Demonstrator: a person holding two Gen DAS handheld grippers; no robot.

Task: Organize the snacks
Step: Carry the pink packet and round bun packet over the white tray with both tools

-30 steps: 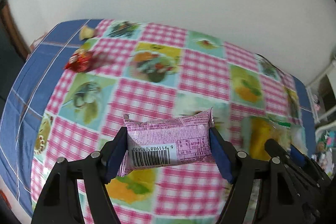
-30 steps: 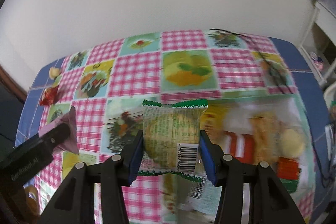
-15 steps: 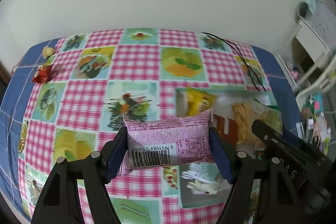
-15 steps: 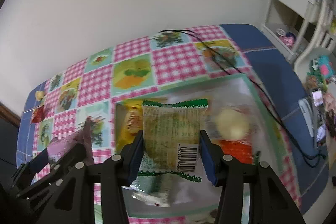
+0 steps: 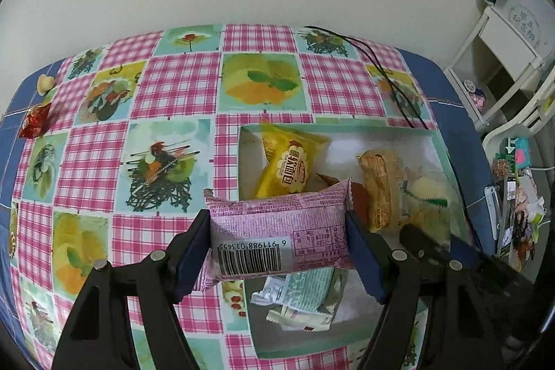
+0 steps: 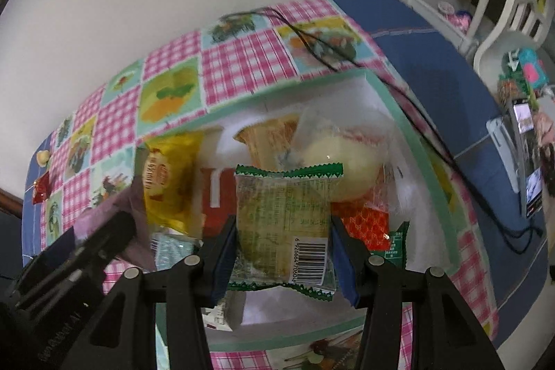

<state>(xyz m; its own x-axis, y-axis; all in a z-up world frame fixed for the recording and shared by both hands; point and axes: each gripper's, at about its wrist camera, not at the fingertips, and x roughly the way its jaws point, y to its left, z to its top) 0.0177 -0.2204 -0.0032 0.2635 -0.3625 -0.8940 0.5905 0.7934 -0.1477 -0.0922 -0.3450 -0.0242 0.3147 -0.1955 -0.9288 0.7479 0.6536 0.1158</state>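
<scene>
I held the pink packet (image 5: 277, 231) crosswise in the left gripper (image 5: 277, 243) and the green-edged packet (image 6: 282, 224) in the right gripper (image 6: 282, 252), both poised directly above the open box (image 5: 350, 128) near the surface's right edge.

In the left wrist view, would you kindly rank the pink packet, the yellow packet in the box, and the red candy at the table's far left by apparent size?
1. pink packet, largest, though held close to the camera, which inflates it
2. yellow packet
3. red candy, smallest, and farthest away
</scene>
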